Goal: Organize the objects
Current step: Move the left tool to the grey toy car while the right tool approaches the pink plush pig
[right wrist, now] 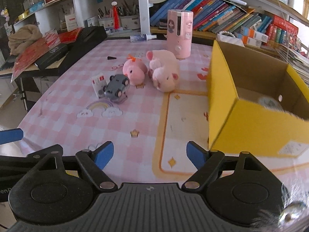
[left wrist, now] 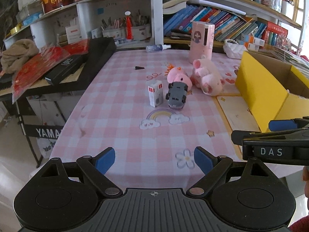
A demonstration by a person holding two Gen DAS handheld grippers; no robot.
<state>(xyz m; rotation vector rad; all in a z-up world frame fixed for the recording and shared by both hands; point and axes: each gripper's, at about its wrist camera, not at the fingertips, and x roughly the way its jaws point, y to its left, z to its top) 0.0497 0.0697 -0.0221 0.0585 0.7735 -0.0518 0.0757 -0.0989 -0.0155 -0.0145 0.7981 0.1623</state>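
Observation:
On the pink checked tablecloth (left wrist: 119,116) stand a small white and red box (left wrist: 155,95) (right wrist: 99,85), a grey toy car (left wrist: 176,93) (right wrist: 116,87) lying wheels up, a small pink plush (left wrist: 178,76) (right wrist: 135,73) and a bigger pink plush pig (left wrist: 207,79) (right wrist: 164,71). An open yellow cardboard box (left wrist: 260,90) (right wrist: 241,119) sits to the right, with something pale and round inside. My left gripper (left wrist: 154,161) is open and empty over the near table edge. My right gripper (right wrist: 149,154) is open and empty, just left of the box.
A pink cylinder (left wrist: 201,40) (right wrist: 180,32) and a lying spray bottle (left wrist: 157,48) (right wrist: 142,37) stand at the table's back. A small black wedge (left wrist: 139,68) lies near them. A black keyboard (left wrist: 87,63) with red packets borders the left. Bookshelves (left wrist: 222,21) line the back.

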